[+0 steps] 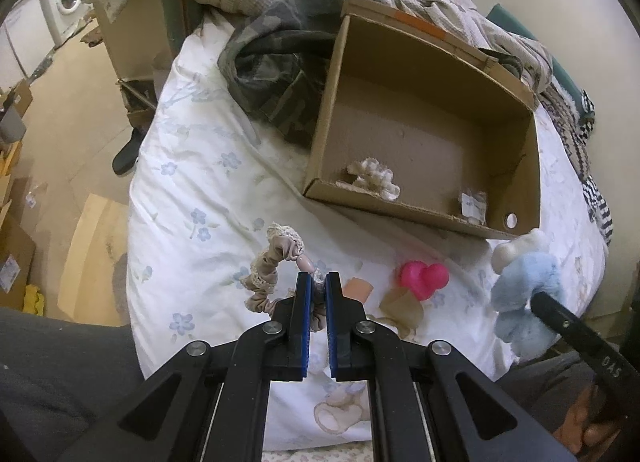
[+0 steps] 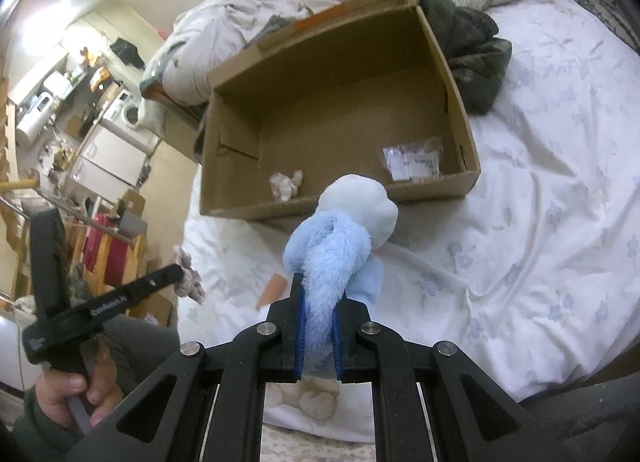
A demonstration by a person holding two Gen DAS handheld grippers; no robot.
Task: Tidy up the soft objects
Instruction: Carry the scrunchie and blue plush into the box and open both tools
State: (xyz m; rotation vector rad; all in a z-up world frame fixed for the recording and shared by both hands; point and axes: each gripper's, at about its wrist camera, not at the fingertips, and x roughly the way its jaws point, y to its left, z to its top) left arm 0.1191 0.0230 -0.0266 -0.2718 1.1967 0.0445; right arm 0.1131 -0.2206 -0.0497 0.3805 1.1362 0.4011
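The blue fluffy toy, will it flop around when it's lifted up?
Probably yes. The blue plush toy squeezes thin between the right gripper pads, so it seems soft and light. Its white head sticks out beyond the grip and may droop or wobble.

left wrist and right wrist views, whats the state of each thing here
left hand-held gripper: shut on beige scrunchie
right hand-held gripper: shut on blue plush toy
cardboard box: open, on the bed
white scrunchie: inside the box
plastic packet: inside the box
pink heart toy: lying on the sheet

pale blue plush [image 2: 336,246], beige scrunchie [image 1: 272,270], pink heart [image 1: 422,276], brown box [image 1: 420,73].
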